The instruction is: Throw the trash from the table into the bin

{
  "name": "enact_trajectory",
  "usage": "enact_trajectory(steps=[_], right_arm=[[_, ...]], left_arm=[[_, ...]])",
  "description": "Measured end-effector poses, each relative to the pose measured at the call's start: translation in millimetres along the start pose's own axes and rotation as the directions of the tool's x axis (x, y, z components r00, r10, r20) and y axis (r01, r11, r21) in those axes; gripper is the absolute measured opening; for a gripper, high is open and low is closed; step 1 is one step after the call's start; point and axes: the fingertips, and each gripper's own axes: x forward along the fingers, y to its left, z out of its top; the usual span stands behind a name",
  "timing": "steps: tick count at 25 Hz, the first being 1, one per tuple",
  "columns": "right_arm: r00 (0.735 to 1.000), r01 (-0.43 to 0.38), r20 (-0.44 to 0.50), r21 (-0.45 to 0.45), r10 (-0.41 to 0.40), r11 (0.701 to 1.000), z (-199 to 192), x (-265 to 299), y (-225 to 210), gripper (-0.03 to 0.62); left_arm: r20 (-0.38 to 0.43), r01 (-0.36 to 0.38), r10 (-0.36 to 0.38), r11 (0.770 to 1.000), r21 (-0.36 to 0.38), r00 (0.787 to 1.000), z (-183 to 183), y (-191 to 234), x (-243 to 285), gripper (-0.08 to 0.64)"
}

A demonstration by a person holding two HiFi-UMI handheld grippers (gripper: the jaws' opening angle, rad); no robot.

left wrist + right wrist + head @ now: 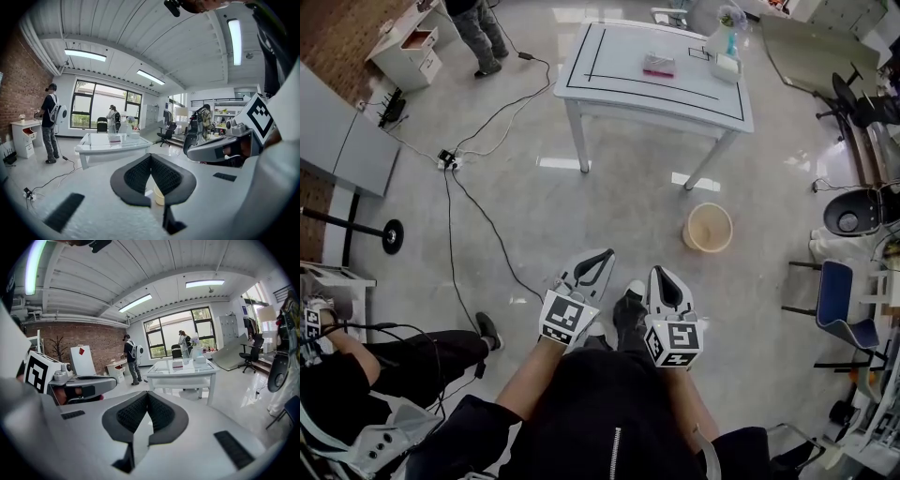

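Observation:
The white table (619, 94) stands far ahead in the head view. On it lie a pink packet (659, 65) and, at the right corner, a box with bottles (727, 58). The tan bin (708, 227) sits on the floor in front of the table's right leg. My left gripper (602, 257) and right gripper (660, 274) are side by side over the floor, well short of the table, both shut and empty. In the left gripper view the pads (140, 173) meet, and the bin (159, 196) shows below them. In the right gripper view the table (185, 369) is ahead.
Cables and a power strip (448, 161) cross the floor at the left. A person (480, 33) stands by a white cabinet (412, 52) at the far left. Another person (356, 361) sits at the near left. A blue chair (844, 305) and office chairs line the right side.

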Motion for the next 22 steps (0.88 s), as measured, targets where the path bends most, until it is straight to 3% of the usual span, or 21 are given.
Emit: enact_trajectory(steps=[13,22], right_arm=[[0.998,-0.06,-0.03,-0.007,0.06,0.998,46,76,-77,0.009],[0.996,-0.09,-0.019,-0.003,0.089,0.996,72,101,-117,0.009]], left_arm=[[-0.015,-0.048,0.048,0.999,-0.005,0.999,37,34,103,0.008],[-0.026,-0.088,0.088,0.996,-0.004,0.996,55,47,146,0.008]])
